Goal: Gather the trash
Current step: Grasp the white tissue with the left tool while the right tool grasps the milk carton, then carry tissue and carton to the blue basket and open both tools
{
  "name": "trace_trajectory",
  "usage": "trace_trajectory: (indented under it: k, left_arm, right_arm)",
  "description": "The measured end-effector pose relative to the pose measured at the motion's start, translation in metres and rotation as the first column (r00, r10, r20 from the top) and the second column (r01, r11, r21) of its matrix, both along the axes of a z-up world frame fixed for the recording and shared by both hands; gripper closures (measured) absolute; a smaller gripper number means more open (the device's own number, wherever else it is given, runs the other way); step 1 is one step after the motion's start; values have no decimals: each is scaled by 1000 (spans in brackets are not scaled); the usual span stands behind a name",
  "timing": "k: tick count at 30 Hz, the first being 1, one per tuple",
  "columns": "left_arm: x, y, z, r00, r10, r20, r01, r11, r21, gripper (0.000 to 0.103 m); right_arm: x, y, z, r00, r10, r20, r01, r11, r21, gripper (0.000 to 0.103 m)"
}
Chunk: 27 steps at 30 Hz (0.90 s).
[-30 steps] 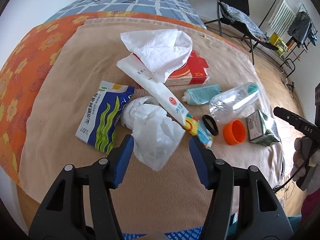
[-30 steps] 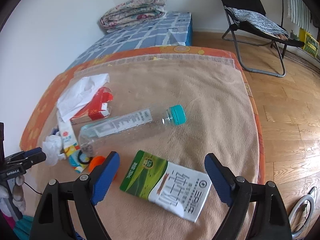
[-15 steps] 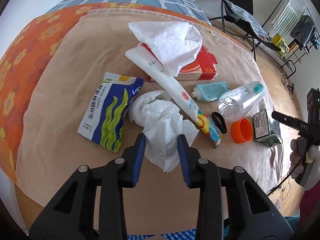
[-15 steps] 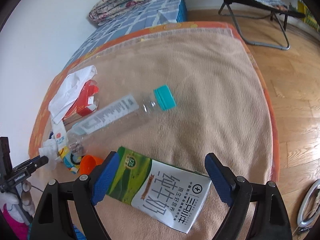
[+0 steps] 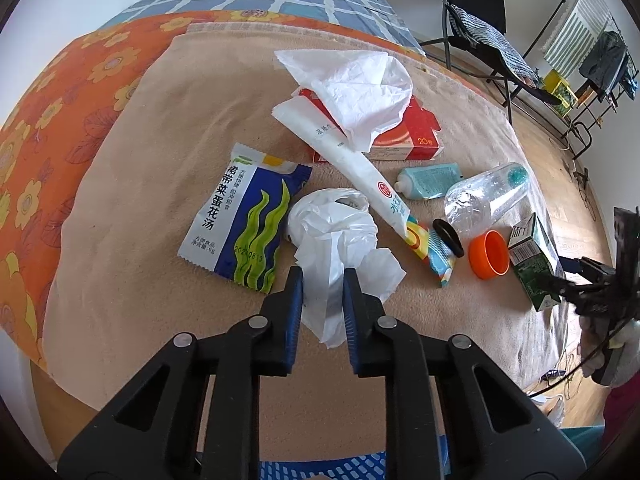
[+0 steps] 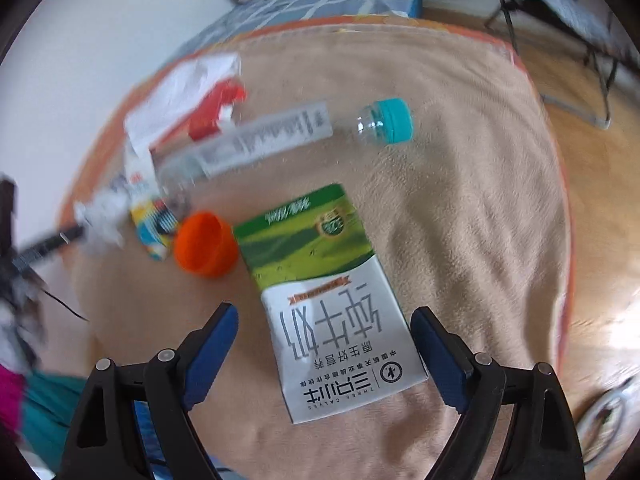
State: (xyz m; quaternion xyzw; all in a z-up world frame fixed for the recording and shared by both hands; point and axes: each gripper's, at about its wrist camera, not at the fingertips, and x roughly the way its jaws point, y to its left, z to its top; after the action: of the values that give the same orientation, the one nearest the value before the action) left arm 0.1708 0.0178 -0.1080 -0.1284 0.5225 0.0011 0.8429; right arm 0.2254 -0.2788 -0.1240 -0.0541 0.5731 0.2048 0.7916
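Trash lies spread on a beige blanket (image 5: 152,288). My left gripper (image 5: 323,280) points down at a crumpled white tissue (image 5: 332,232). Its jaws are closing, and the blue pads pinch the tissue's near end. In the right wrist view my right gripper (image 6: 324,314) hangs open just over a green and white milk carton (image 6: 312,248). The carton's white end lies between the fingers, and neither pad touches it. The same carton (image 5: 534,264) shows at the right of the left wrist view.
A blue soup packet (image 5: 244,216) lies left of the tissue. A toothpaste tube (image 5: 372,184), red box (image 5: 400,136), teal tube (image 5: 430,180), clear bottle (image 6: 260,140), black ring (image 5: 448,232) and orange cap (image 6: 204,244) lie around. A folding chair (image 5: 480,32) stands on the floor beyond.
The left jaws have drawn together from wide apart onto the tissue. The right gripper has sunk toward the milk carton and rolled, so the carton now lies between its fingers.
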Motion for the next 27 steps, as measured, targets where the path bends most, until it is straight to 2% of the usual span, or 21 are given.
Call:
trace_trajectory:
  k: [3, 6, 10, 12, 21, 27]
  left_arm:
    - [-4, 0, 4, 1000, -7, 10, 7, 1000, -19, 86]
    - [-10, -3, 13, 999, -29, 37, 30, 999, -34, 87]
    - [-21, -8, 25, 996, -55, 66, 57, 998, -20, 87]
    - [-27, -9, 31, 995, -64, 78, 66, 998, -18, 87]
    - [-53, -3, 48, 991, -64, 116, 68, 997, -33, 87]
    - [-75, 3, 57, 988, -66, 136, 75, 995, -61, 87]
  right_arm:
    - [0, 11, -8, 1000, 2, 15, 0, 994, -109, 18]
    - [-1, 17, -9, 1000, 1, 27, 2, 991, -131, 24]
    - [-4, 16, -3, 999, -16, 43, 20, 995, -101, 34]
    - [-8, 15, 1, 998, -29, 50, 33, 996, -85, 36]
    - [-47, 15, 17, 994, -21, 105, 30, 997, -76, 37]
    - [-76, 25, 35, 990, -22, 142, 24, 1000, -13, 37]
